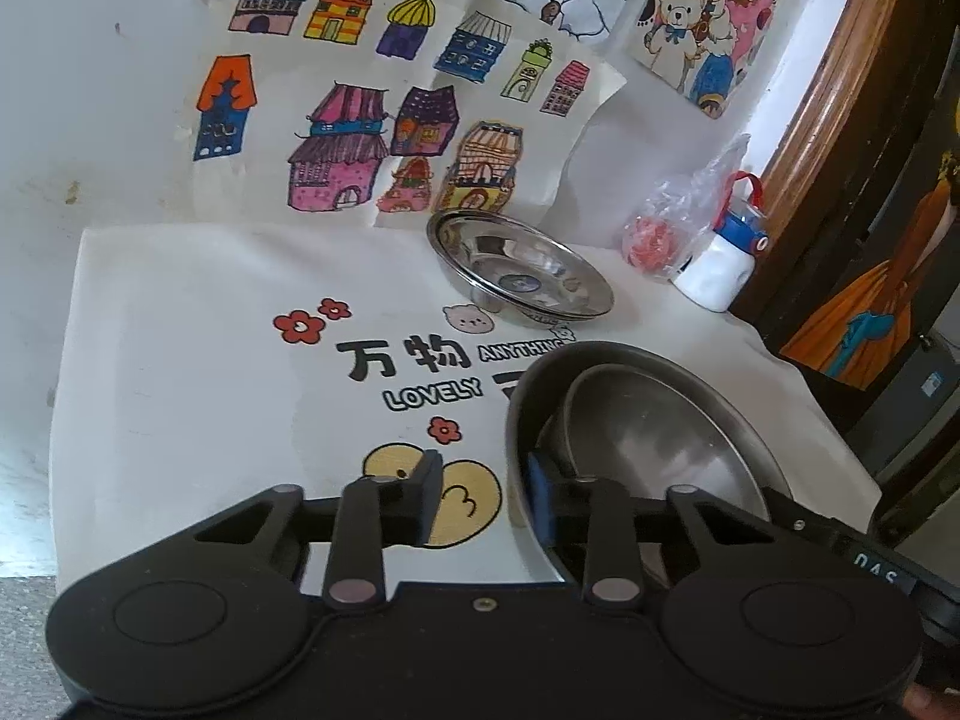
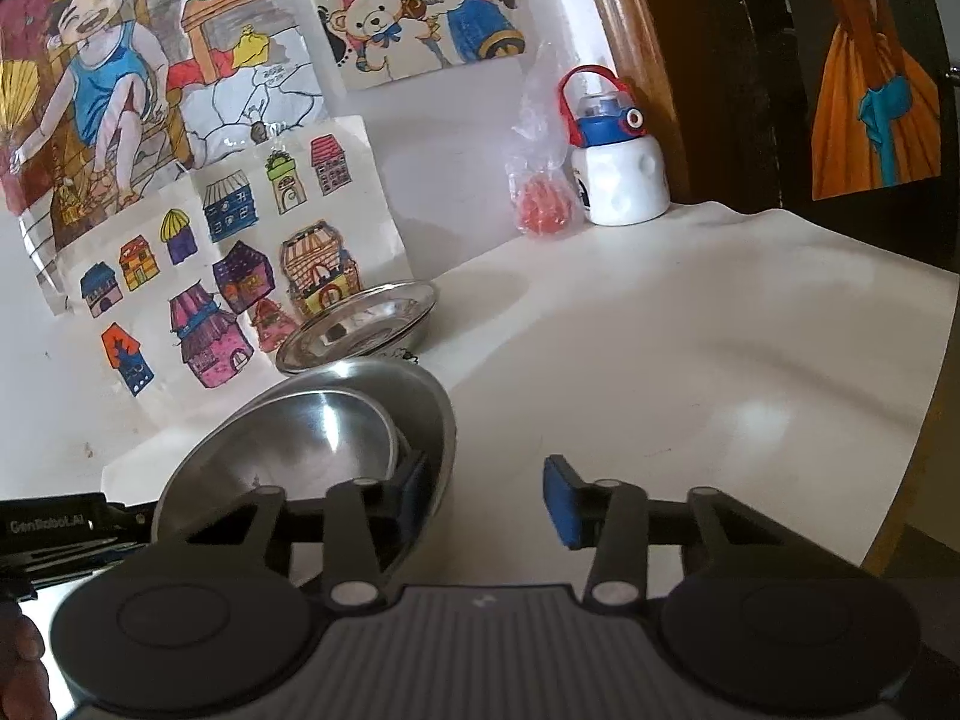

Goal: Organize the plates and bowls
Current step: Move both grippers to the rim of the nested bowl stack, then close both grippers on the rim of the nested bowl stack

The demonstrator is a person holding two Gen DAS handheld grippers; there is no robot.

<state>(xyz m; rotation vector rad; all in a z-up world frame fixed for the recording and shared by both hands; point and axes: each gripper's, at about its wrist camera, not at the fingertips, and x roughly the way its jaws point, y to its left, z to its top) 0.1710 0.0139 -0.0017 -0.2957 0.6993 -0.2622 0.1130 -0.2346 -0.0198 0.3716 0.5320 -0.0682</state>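
Note:
A large steel bowl (image 1: 660,432) with a smaller steel bowl (image 1: 624,420) nested inside sits on the white printed cloth (image 1: 180,360). My left gripper (image 1: 483,498) is open; its right finger reaches inside the bowl rim and its left finger stays outside. My right gripper (image 2: 489,492) is open; its left finger is inside the same bowl (image 2: 312,438) at the opposite rim. A shallow steel plate (image 1: 519,267) lies further back near the wall, also in the right wrist view (image 2: 360,327).
A white and blue bottle (image 2: 621,168) and a plastic bag holding something red (image 2: 540,204) stand at the back by the wooden door frame (image 2: 636,60). Children's drawings (image 1: 372,102) hang on the wall behind. The table edge (image 2: 900,480) drops off at right.

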